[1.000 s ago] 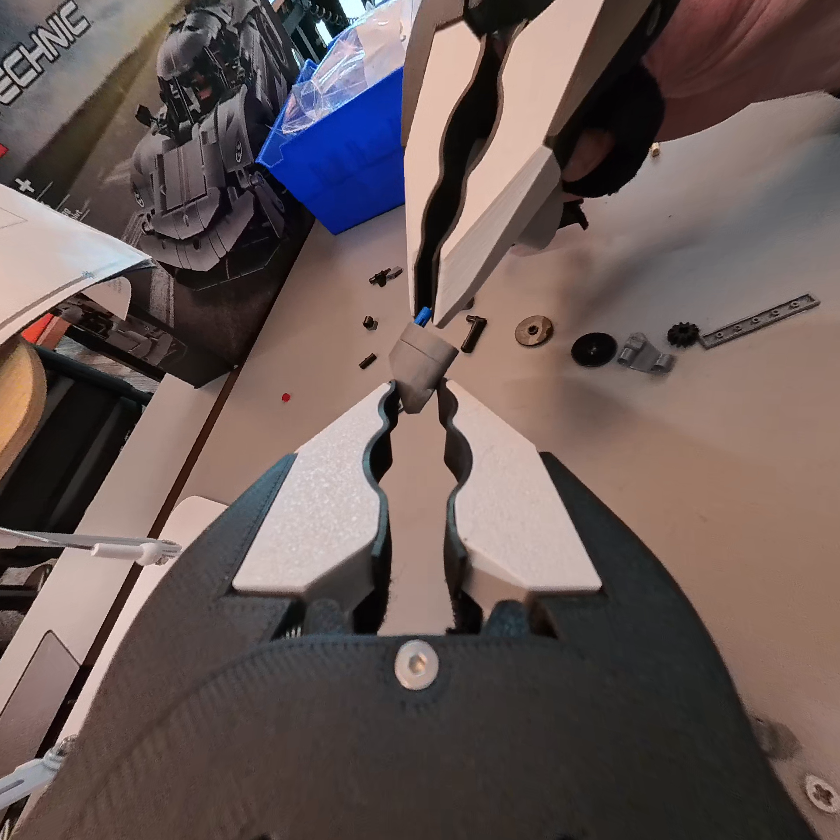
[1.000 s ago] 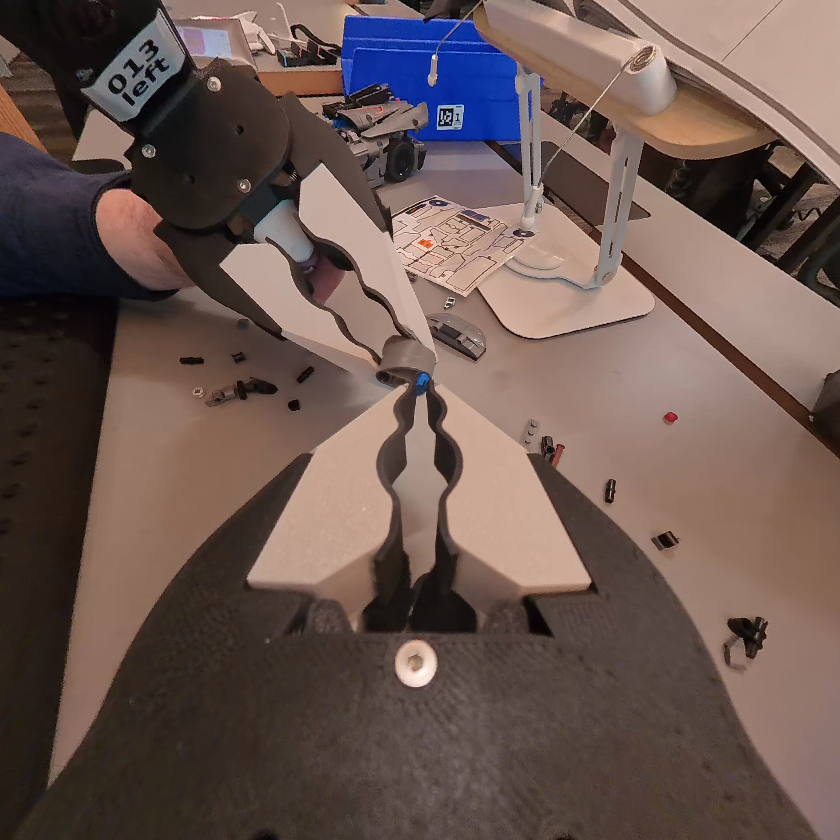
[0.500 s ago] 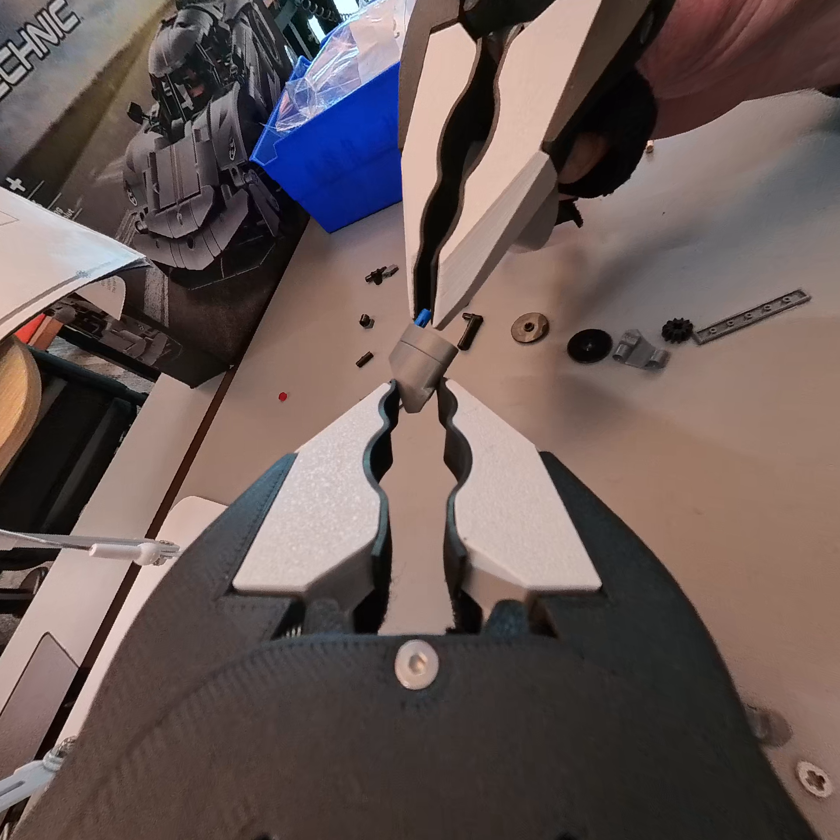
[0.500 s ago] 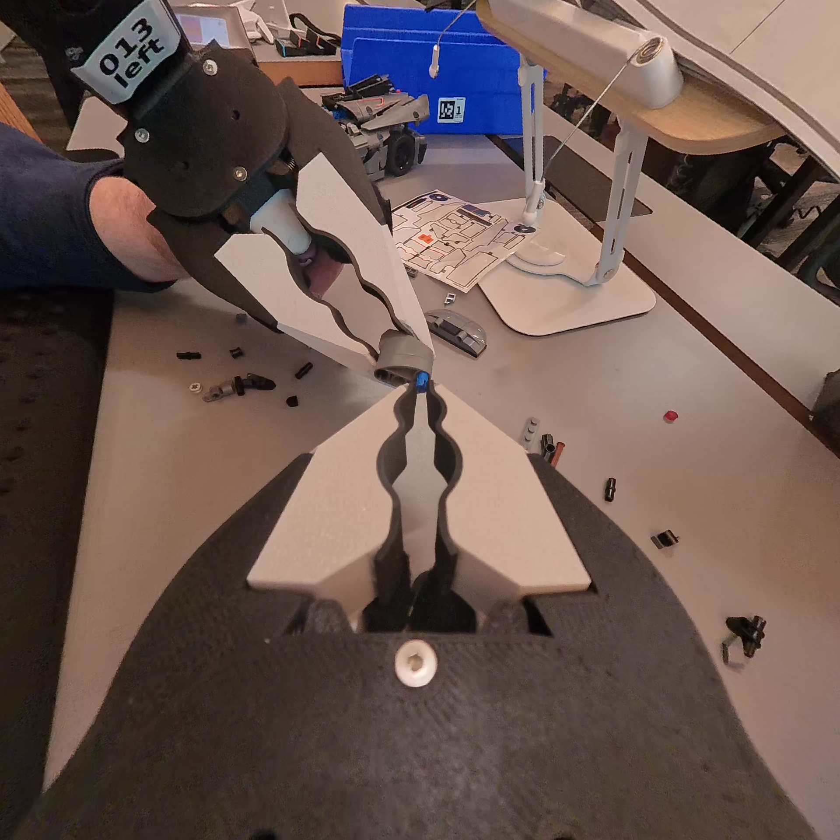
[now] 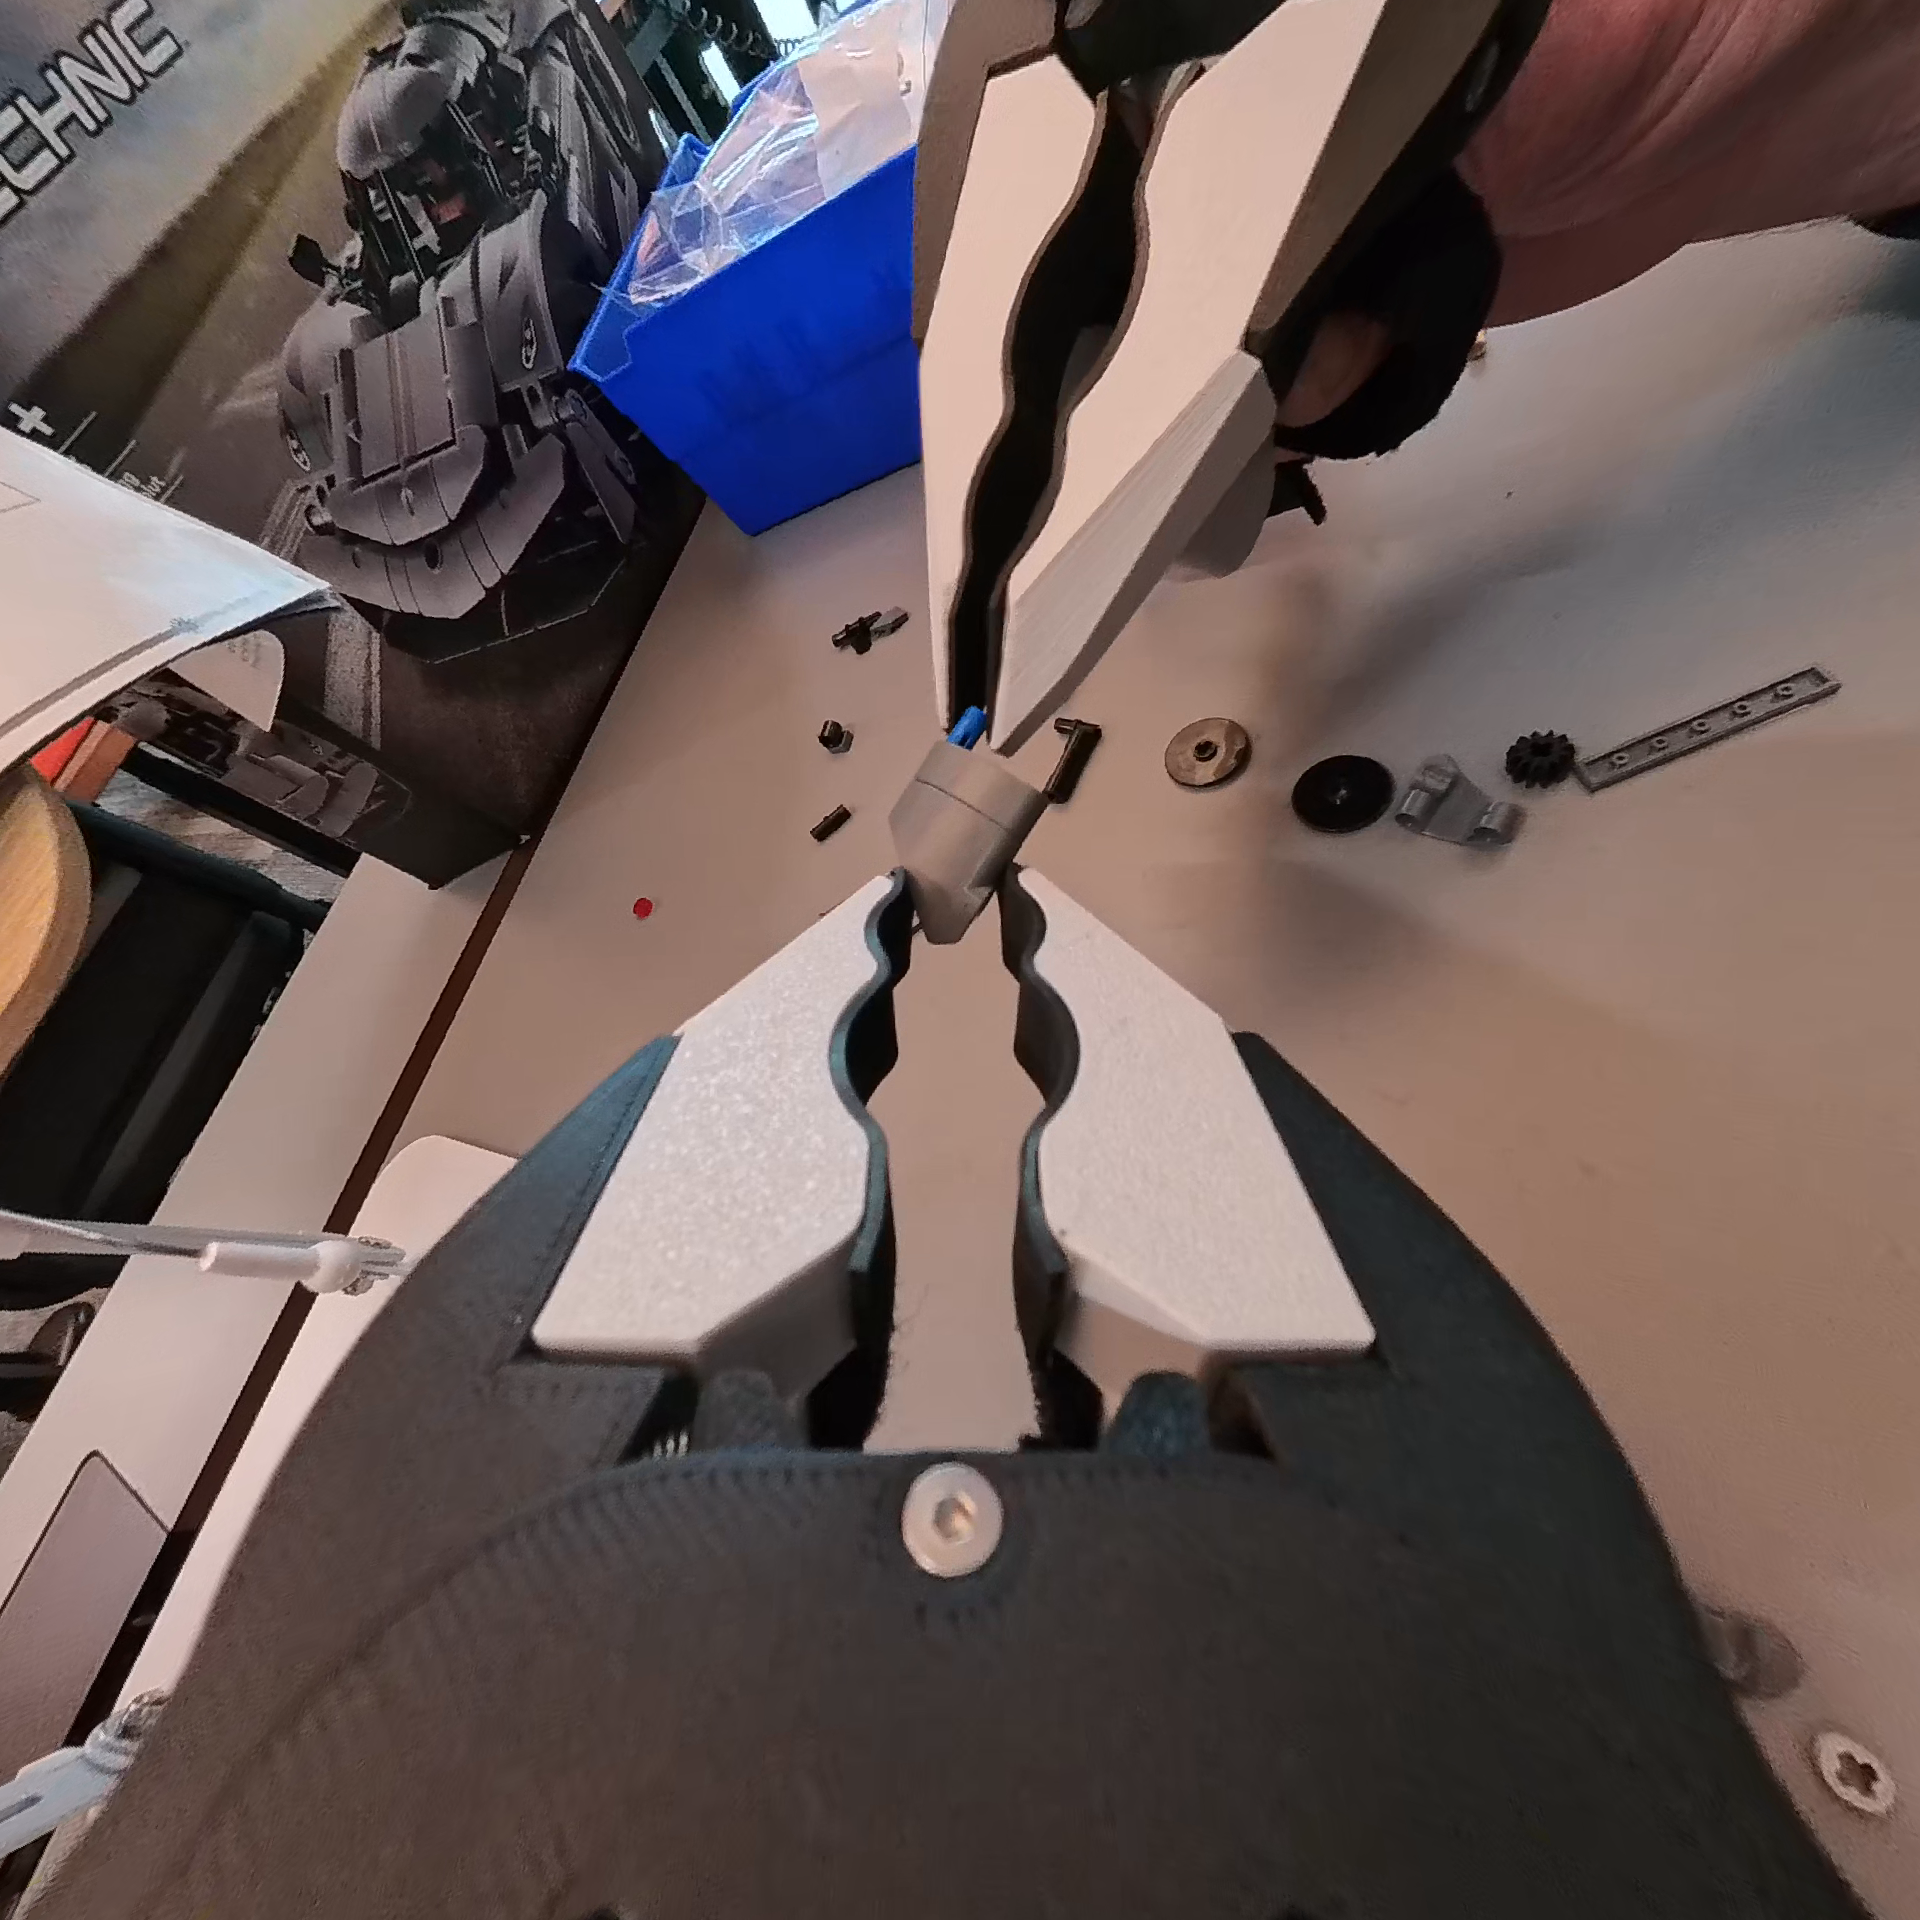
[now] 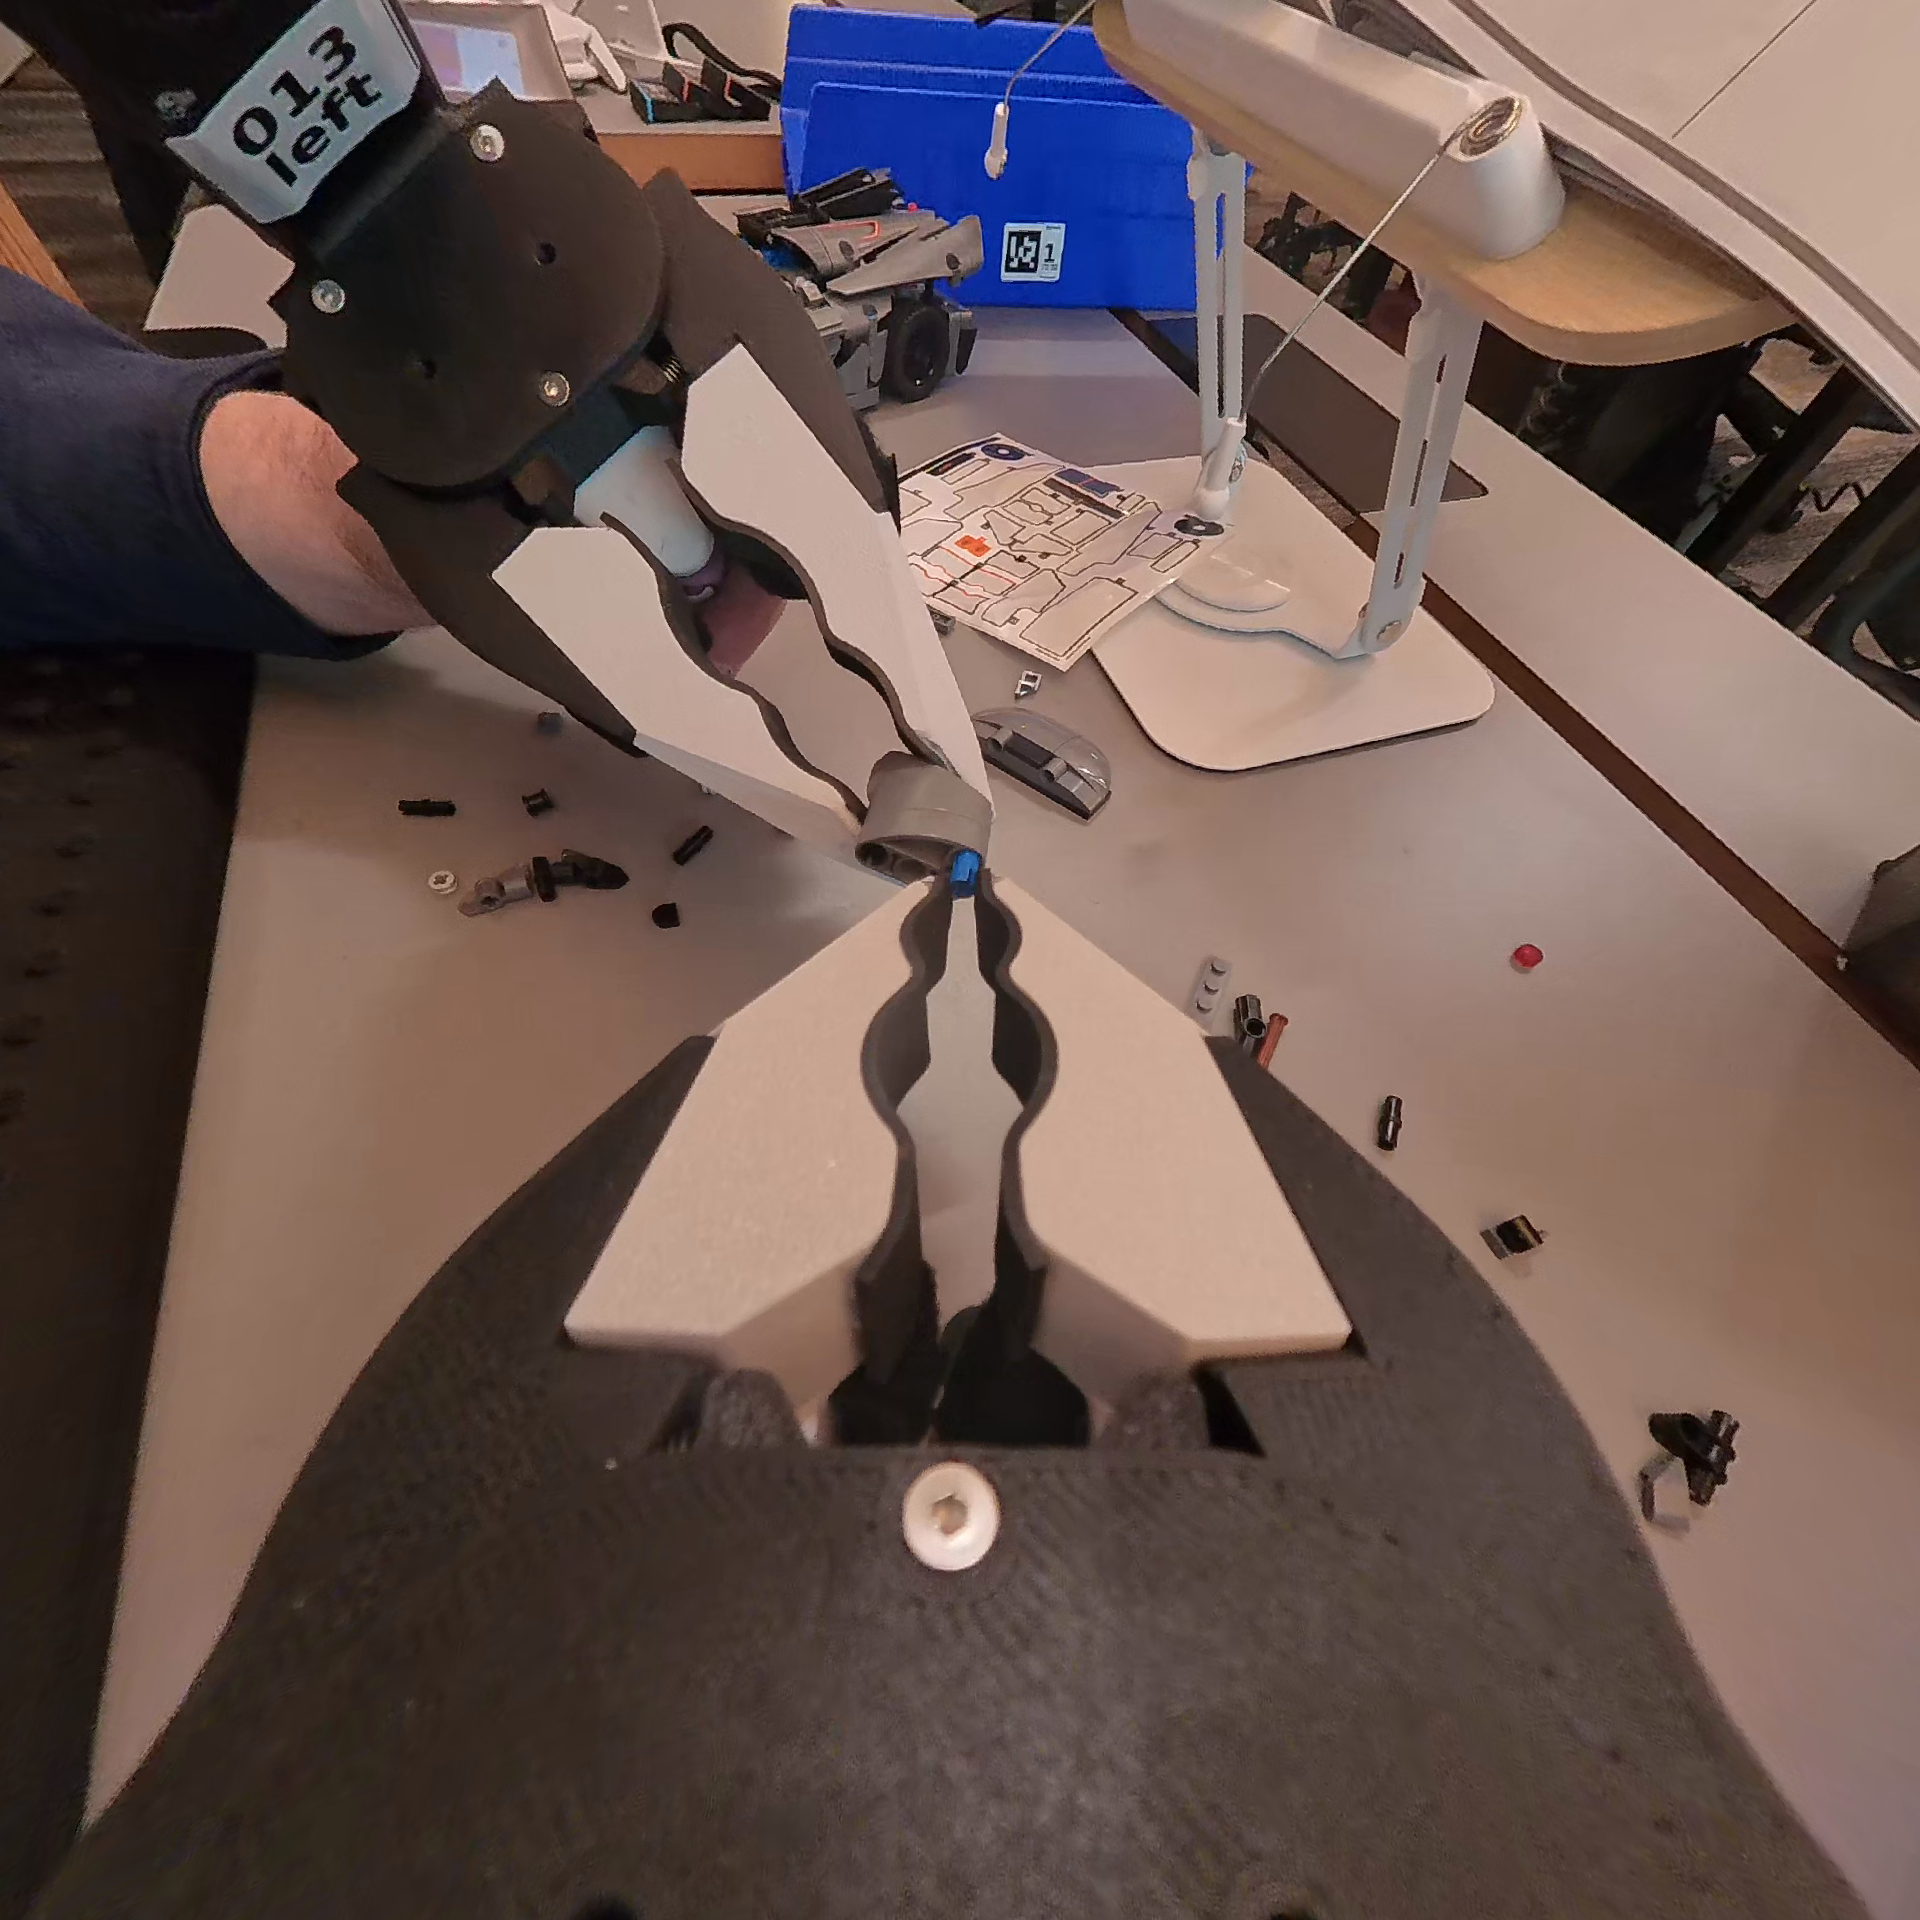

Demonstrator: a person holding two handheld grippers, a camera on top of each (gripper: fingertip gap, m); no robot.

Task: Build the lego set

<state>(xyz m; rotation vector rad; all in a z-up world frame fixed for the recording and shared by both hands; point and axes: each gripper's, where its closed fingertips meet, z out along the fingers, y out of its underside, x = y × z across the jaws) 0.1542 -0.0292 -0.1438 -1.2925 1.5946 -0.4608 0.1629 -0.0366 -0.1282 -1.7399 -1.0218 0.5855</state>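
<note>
Left wrist view: left gripper (image 5: 951, 902) pinches a grey Technic connector (image 5: 966, 821) at its fingertips, above the table (image 5: 1558, 1039). Right gripper (image 6: 961, 891), nearly closed, clamps a blue pin (image 6: 963, 869) whose tip meets the connector's end.

The left gripper (image 5: 954, 894) pointed forward over the table, its fingers closed on a grey piece at the tips. The right gripper (image 6: 961, 883) met it tip to tip from the opposite side, its fingers pinched on a small blue pin. A hand (image 6: 281, 520) in a dark sleeve held the left gripper
</note>
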